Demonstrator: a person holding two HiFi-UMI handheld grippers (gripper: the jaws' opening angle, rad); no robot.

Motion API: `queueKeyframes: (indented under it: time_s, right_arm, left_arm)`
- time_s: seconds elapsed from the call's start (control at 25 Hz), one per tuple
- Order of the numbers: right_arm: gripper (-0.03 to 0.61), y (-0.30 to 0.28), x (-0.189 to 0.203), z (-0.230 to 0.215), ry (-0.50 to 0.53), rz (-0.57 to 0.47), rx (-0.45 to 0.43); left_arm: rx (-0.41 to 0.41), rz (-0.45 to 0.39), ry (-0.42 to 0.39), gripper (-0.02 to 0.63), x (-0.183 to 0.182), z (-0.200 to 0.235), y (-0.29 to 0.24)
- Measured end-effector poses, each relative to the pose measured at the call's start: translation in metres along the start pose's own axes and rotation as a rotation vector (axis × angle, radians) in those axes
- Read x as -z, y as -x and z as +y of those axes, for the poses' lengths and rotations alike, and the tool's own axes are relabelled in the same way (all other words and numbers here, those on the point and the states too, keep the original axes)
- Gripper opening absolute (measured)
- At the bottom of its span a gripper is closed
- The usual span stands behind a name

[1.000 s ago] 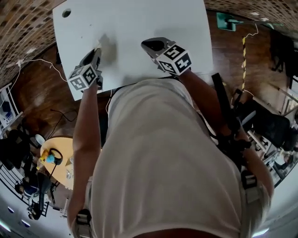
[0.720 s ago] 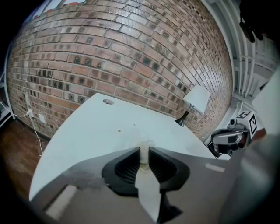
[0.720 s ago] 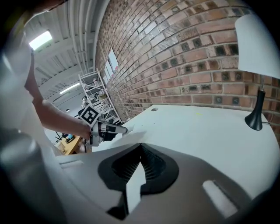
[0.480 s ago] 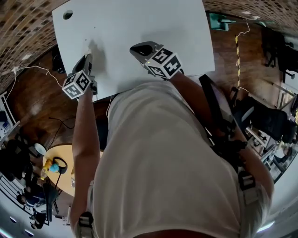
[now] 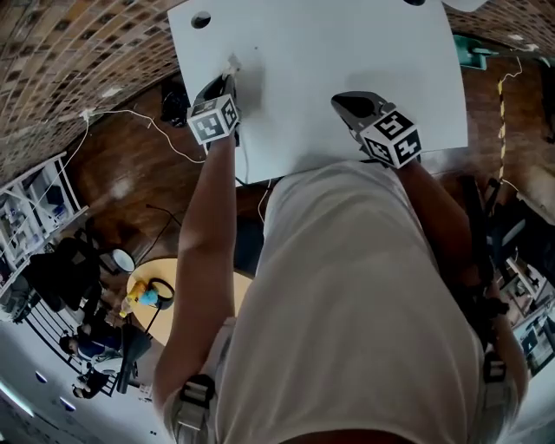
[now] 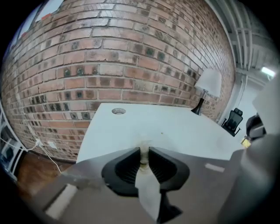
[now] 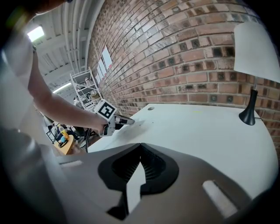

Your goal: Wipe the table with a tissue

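Holding: left gripper (image 6: 144,153) jaws nearly together, pinched on tissue (image 6: 143,146)
Right gripper (image 7: 140,145): jaws closed tip to tip, nothing between, over table (image 5: 347,52) near its lower edge
Tissue place: upper left of head view, by table's left edge, below cable hole (image 5: 201,19)
Tissue pointing: wad pokes past jaw tips toward brick wall (image 6: 109,52); long axis too small to tell

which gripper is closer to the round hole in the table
Left. The left gripper is just short of the hole, near that corner; the right gripper is farther off, across the table.
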State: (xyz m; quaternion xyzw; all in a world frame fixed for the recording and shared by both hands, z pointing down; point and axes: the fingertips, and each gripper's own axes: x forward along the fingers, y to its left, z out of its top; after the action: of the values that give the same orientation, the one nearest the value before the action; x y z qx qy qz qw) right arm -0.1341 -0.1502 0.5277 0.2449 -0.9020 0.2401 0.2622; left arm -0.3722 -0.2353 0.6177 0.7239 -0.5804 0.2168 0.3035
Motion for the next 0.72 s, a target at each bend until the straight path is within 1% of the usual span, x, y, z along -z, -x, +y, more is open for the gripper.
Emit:
queueKeyframes:
  time_s: [0.16,0.28,0.36,0.44,0.6,0.68,0.72]
  right_arm:
    - [0.008,0.009,0.001,-0.003,-0.018,-0.018,0.027]
    - [0.008,0.017,0.003,-0.002,-0.022,-0.024,0.040]
    - [0.008,0.021,0.005,-0.003,-0.027,-0.025,0.051]
    - [0.008,0.024,0.008,-0.004,-0.034,-0.026,0.057]
    - [0.008,0.028,0.009,-0.003,-0.030,-0.028,0.053]
    - [0.008,0.028,0.008,-0.003,-0.029,-0.034,0.054]
    - [0.008,0.027,0.007,-0.003,-0.030,-0.036,0.055]
  left_arm:
    - [-0.055,0.042,-0.112,0.071,-0.007,0.003,-0.011]
    - [-0.069,0.067,-0.159,0.071,-0.006,0.002,-0.019]
    - [-0.066,0.068,-0.201,0.069,-0.005,0.000,-0.023]
    - [-0.038,0.071,-0.248,0.067,-0.001,-0.008,-0.026]
    - [0.071,0.129,-0.358,0.066,0.008,-0.048,-0.027]
    - [0.111,0.155,-0.373,0.064,0.017,-0.063,-0.025]
    - [0.131,0.166,-0.359,0.064,0.022,-0.070,-0.023]
